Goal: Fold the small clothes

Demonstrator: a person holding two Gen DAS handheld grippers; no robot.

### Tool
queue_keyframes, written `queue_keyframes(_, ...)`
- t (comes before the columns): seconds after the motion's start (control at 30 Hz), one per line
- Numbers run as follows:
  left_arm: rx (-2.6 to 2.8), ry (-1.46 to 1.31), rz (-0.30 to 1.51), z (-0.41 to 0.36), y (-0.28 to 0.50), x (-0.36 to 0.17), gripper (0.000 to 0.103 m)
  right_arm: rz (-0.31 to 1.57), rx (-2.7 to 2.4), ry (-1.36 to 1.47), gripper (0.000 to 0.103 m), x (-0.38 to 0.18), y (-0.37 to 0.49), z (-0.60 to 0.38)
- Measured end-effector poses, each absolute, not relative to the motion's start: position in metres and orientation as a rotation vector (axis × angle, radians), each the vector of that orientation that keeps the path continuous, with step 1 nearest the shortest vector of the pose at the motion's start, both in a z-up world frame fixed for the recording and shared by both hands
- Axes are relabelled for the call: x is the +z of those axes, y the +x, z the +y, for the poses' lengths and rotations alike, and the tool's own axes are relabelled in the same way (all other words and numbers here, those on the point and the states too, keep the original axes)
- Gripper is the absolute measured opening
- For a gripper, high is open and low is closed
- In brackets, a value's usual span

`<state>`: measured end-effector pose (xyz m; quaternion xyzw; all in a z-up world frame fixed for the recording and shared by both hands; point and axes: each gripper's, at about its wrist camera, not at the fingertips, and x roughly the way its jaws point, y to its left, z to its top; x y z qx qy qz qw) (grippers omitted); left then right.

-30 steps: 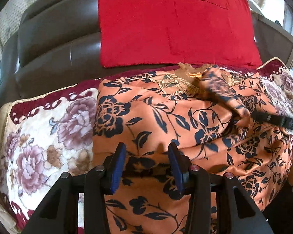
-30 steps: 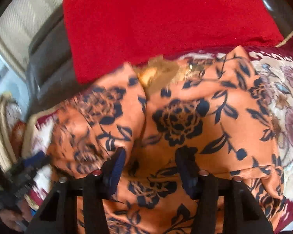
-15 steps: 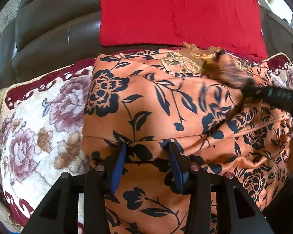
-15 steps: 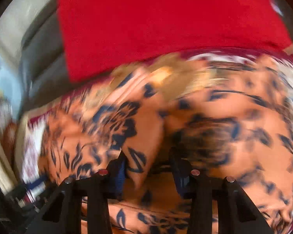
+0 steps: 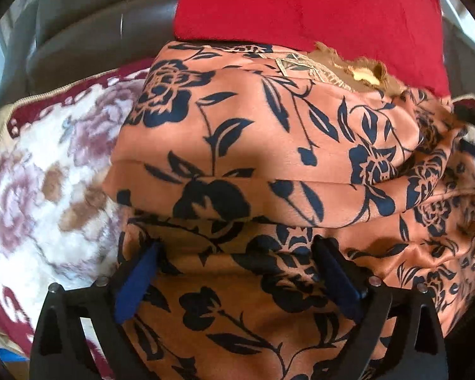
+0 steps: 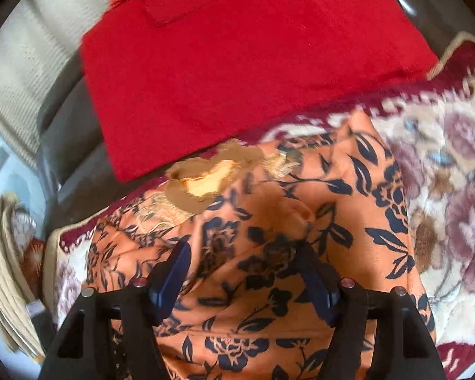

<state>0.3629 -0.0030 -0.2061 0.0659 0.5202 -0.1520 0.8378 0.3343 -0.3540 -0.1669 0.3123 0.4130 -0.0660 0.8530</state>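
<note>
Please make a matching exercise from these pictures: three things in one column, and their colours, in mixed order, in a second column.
Things:
1. garment being folded
2. cloth on the sofa back
3. sofa

Colours:
A. plain red
B. dark brown
C. orange with dark blue flowers

Pairs: 1-C, 2-A, 3-B

Left gripper [image 5: 237, 272], bottom centre: blue-padded fingers [image 5: 136, 281] spread wide over orange floral garment [image 5: 253, 145], nothing pinched. Garment in stacked folds, centre to right. Red cloth [image 5: 316, 3] top centre. Floral blanket [image 5: 38, 171] left. Dark sofa back [image 5: 95, 22] upper left.
</note>
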Motion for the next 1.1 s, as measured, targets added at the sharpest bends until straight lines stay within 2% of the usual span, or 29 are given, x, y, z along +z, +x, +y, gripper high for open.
queue_keyframes(0.1, -0.337, 0.145, 1.109, -0.002, 0.359, -0.195, 0.098, 0.909, -0.066, 0.779, 0.071, -0.191, 0.345, -0.367)
queue_keyframes(0.13, -0.336, 0.127, 1.088, 0.001, 0.356, -0.187, 0.098, 0.903, -0.032, 0.778, 0.063, -0.193, 0.346, -0.365)
queue_keyframes(0.17, -0.337, 0.116, 1.059, 0.003, 0.353, -0.179, 0.098, 0.906, -0.010, 0.763, 0.034, -0.193, 0.349, -0.362)
queue_keyframes(0.2, -0.327, 0.116, 1.017, 0.006, 0.352, -0.168, 0.098, 0.916, -0.012, 0.728, 0.020, -0.190, 0.351, -0.358)
queue_keyframes(0.3, -0.259, 0.149, 0.933, 0.013, 0.357, -0.142, 0.098, 0.841, -0.025, 0.630, 0.009, -0.168, 0.348, -0.351)
queue_keyframes(0.47, -0.171, 0.131, 0.905, 0.022, 0.389, -0.127, 0.098, 0.714, -0.080, 0.593, 0.008, -0.136, 0.325, -0.373)
queue_keyframes(0.63, -0.130, 0.203, 1.047, 0.007, 0.405, -0.177, 0.098, 0.840, -0.147, 0.682, 0.008, -0.180, 0.308, -0.407)
queue_keyframes(0.73, -0.116, 0.207, 1.016, 0.007, 0.393, -0.180, 0.098, 0.877, -0.114, 0.737, 0.009, -0.196, 0.294, -0.411)
queue_keyframes(0.83, -0.131, 0.242, 1.038, 0.007, 0.385, -0.173, 0.098, 0.859, -0.113, 0.704, 0.012, -0.178, 0.286, -0.409)
queue_keyframes(0.97, -0.147, 0.253, 0.954, 0.001, 0.380, -0.146, 0.098, 0.759, -0.078, 0.671, 0.015, -0.144, 0.288, -0.401)
queue_keyframes(1.0, -0.150, 0.251, 0.941, -0.002, 0.382, -0.140, 0.098, 0.757, -0.067, 0.640, 0.019, -0.139, 0.296, -0.395)
queue_keyframes(1.03, -0.145, 0.257, 0.929, -0.005, 0.386, -0.136, 0.098, 0.770, -0.063, 0.613, 0.030, -0.138, 0.306, -0.389)
queue_keyframes(1.07, -0.139, 0.264, 0.925, -0.006, 0.392, -0.135, 0.098, 0.785, -0.065, 0.591, 0.049, -0.138, 0.314, -0.386)
queue_keyframes(1.1, -0.133, 0.274, 0.928, -0.009, 0.398, -0.136, 0.098, 0.792, -0.074, 0.576, 0.062, -0.140, 0.321, -0.384)
